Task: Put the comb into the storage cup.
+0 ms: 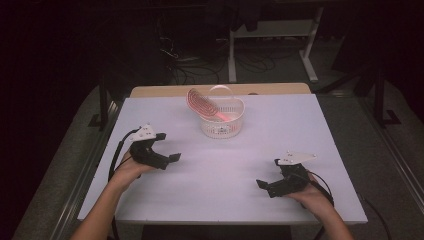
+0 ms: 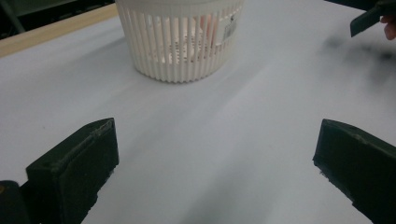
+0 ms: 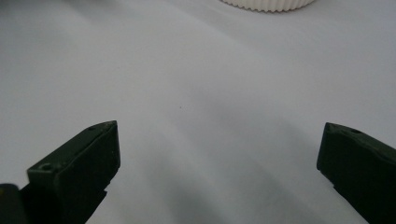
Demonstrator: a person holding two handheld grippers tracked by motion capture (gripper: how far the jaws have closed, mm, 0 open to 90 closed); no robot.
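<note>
At the lower left of the high view, the left gripper [image 1: 167,159] rests low over the white tabletop [image 1: 260,145], its jaws spread wide with nothing between them. At the lower right, the right gripper [image 1: 267,186] sits just as low, jaws likewise wide apart and empty. Both gripper views show bare tabletop between the two black jaws.

Farther up, near the top centre of the tabletop, stands a white slatted basket [image 1: 223,125], round and upright, well apart from both grippers. A pink hairbrush [image 1: 200,103] leans inside it, handle down in the basket and its oval ribbed head sticking out over the rim toward the upper left. In the left gripper view the basket [image 2: 180,42] fills the top centre, with pink showing through its slats; a small label sits on its wall. In the right gripper view its base [image 3: 266,4] edges the top.
</note>
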